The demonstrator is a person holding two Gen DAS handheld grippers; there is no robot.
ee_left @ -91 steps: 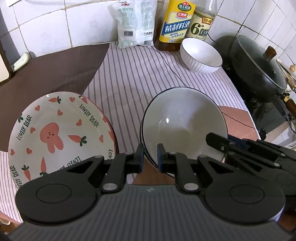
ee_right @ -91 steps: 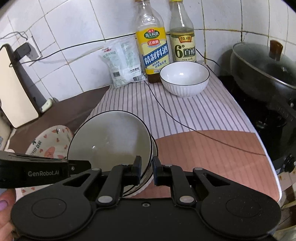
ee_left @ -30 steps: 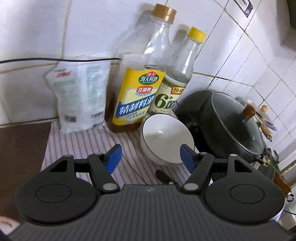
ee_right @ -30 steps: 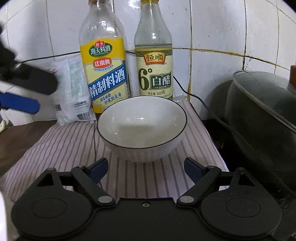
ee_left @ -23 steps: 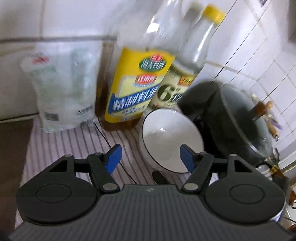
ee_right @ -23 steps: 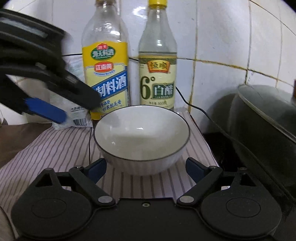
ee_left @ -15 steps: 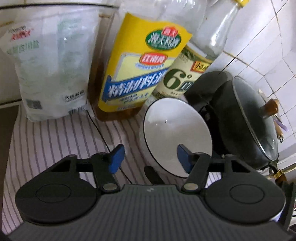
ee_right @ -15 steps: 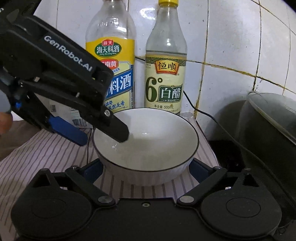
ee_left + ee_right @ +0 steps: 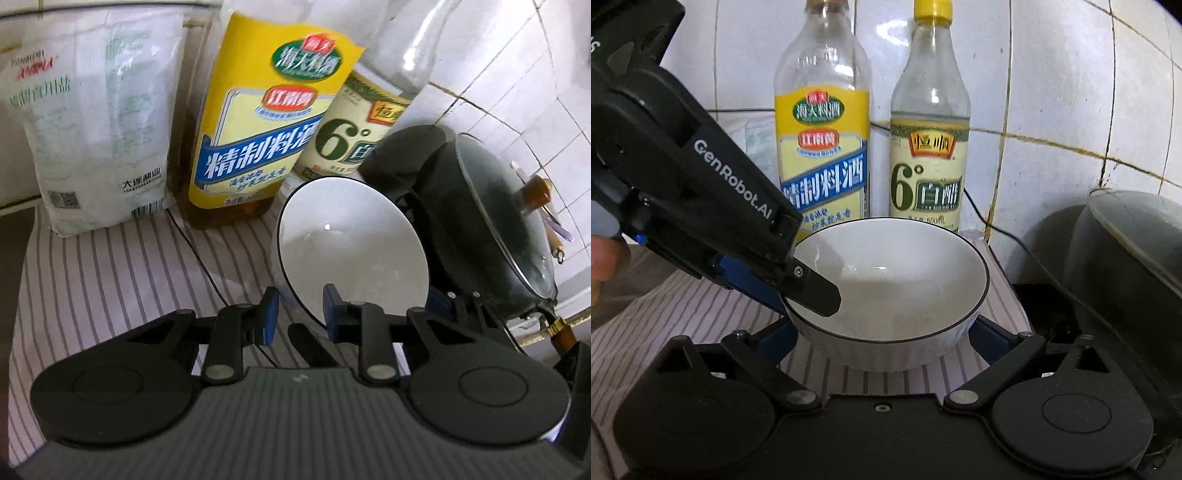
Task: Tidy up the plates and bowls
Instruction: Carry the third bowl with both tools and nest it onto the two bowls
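Left-wrist view: left gripper point(image 9: 297, 312) closing astride bowl point(image 9: 351, 251) rim at 6 o'clock; full clamping advised before lifting. Right gripper point(image 9: 882, 338) splayed wide, empty.

One white bowl point(image 9: 894, 291). Two bottles: one yellow-label bottle point(image 9: 822, 147), one vinegar bottle point(image 9: 929, 147). One plastic bag point(image 9: 92, 122) of white powder. One dark lidded wok point(image 9: 491, 221). One striped cloth point(image 9: 103, 280). One thin black cable point(image 9: 199, 258). Two grippers: left gripper point(image 9: 300, 319), right gripper point(image 9: 882, 341). One fingertip point(image 9: 604, 258) at left edge.
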